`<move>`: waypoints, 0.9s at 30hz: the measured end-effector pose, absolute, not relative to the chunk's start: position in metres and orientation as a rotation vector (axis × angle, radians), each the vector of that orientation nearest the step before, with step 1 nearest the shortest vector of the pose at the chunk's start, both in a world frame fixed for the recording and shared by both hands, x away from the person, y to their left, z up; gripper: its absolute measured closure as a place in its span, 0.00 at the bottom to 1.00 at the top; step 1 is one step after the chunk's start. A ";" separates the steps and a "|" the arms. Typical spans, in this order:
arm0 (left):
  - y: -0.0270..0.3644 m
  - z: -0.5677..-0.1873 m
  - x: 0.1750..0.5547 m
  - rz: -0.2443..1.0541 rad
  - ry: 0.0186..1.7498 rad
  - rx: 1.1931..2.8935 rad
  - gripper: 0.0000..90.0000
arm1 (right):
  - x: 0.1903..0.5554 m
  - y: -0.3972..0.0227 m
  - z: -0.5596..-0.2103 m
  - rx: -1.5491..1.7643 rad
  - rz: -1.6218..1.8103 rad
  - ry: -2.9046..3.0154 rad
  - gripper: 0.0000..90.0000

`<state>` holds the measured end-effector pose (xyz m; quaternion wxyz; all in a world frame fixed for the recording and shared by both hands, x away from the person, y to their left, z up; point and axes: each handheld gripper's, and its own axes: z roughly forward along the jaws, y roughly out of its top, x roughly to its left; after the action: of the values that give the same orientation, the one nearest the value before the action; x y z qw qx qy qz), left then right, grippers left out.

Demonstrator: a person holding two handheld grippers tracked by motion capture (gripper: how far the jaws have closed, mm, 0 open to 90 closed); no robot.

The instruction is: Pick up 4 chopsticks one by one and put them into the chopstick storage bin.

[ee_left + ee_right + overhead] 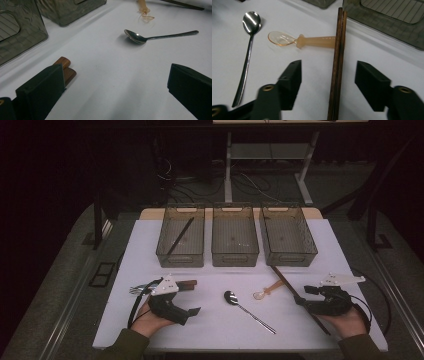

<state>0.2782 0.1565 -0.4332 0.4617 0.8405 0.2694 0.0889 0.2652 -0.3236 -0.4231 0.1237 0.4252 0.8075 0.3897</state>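
Chopsticks (pixel 338 65), a dark wooden pair lying side by side, sit between the jaws of the right gripper (pixel 328 82) in the right gripper view, running from the bottom edge up to the upper middle of the frame, where they cross over the handle of an orange plastic spoon (pixel 307 41). In the high view the chopsticks (pixel 295 292) lie at the lower right of the white worktop (pixel 210 320), their long axis slanting from upper left, near the front corner of the right-hand bin (pixel 287 237), down to lower right under the right gripper (pixel 312 299). The step in hand looks like the grasp: the jaws stand partly open on either side of the sticks, with a clear gap on both sides, so nothing is held yet. The next move calls for closing squarely on both sticks together (they could split apart or roll), then lifting without dragging the spoon. The left gripper (pixel 112 82) rests low near a wooden-handled utensil (pixel 65 68), jaws wide open and empty. A metal spoon (pixel 247 309) lies mid-worktop.
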 end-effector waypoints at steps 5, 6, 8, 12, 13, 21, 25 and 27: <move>0.156 -0.433 0.278 0.220 0.662 2.067 0.00 | 0.269 -0.329 -0.424 1.269 1.127 2.351 0.60; 0.156 -0.433 0.278 0.220 0.663 2.066 0.00 | 0.269 -0.330 -0.424 1.279 1.122 2.345 0.63; 0.156 -0.433 0.278 0.220 0.663 2.065 0.00 | 0.270 -0.331 -0.424 1.289 1.115 2.346 0.66; 0.156 -0.434 0.278 0.220 0.665 2.064 0.00 | 0.273 -0.331 -0.426 1.315 1.096 2.334 0.74; 0.156 -0.434 0.278 0.220 0.665 2.064 0.00 | 0.274 -0.332 -0.427 1.309 1.098 2.340 0.76; 0.156 -0.434 0.278 0.219 0.667 2.071 0.00 | 0.277 -0.328 -0.430 1.319 1.054 2.356 0.85; 0.155 -0.434 0.278 0.218 0.667 2.074 0.00 | 0.278 -0.327 -0.432 1.326 1.055 2.363 0.86; 0.155 -0.434 0.278 0.218 0.667 2.073 0.00 | 0.278 -0.327 -0.432 1.314 1.045 2.368 0.87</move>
<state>0.2780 0.1554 -0.4341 0.4587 0.8417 0.2707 0.0885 0.2783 -0.3269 -0.4324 0.1190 0.4493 0.8100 0.3574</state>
